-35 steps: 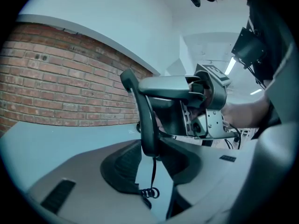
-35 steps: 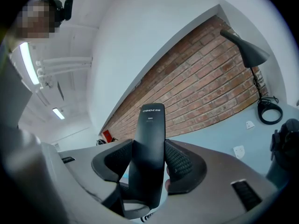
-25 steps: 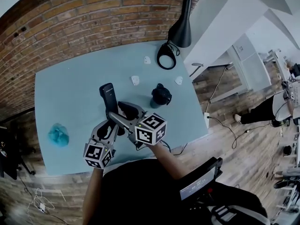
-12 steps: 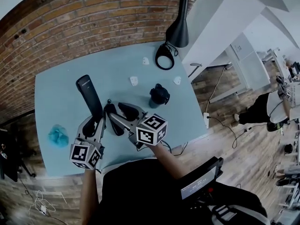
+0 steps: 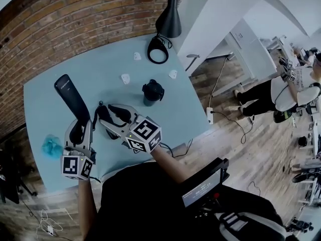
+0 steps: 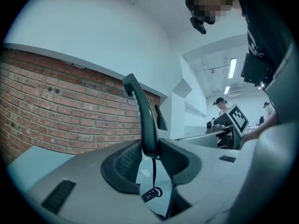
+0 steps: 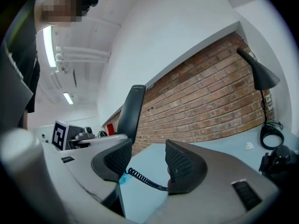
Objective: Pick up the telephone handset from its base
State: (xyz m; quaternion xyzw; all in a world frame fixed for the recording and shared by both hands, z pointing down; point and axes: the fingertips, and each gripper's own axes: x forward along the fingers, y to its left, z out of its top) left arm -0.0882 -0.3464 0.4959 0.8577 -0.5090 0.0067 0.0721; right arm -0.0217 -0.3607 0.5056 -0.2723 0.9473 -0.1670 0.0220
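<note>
The black telephone handset (image 5: 67, 92) is up off the light blue table (image 5: 45, 109), upright and leaning a little. My left gripper (image 5: 80, 129) is shut on its lower end. In the left gripper view the handset (image 6: 142, 115) stands between the two pads, with its coiled cord (image 6: 152, 193) hanging below my left gripper (image 6: 152, 155). My right gripper (image 5: 111, 115) lies just to the right, low over the table, with its jaws apart. In the right gripper view only the coiled cord (image 7: 142, 178) crosses my right gripper (image 7: 148, 164); the handset (image 7: 130, 111) rises behind the left pad. The base is hidden.
A black desk lamp (image 5: 168, 19) and a ring-shaped black object (image 5: 157, 49) sit at the table's far edge. A dark cup-like object (image 5: 153, 91) stands right of the grippers. A blue crumpled thing (image 5: 51, 145) lies at the left. Small white pieces (image 5: 125, 78) are scattered. A brick wall (image 5: 75, 19) runs behind.
My left gripper has carried the handset up and to the left, away from the right gripper. The right gripper has stayed in place. The head view has shifted.
</note>
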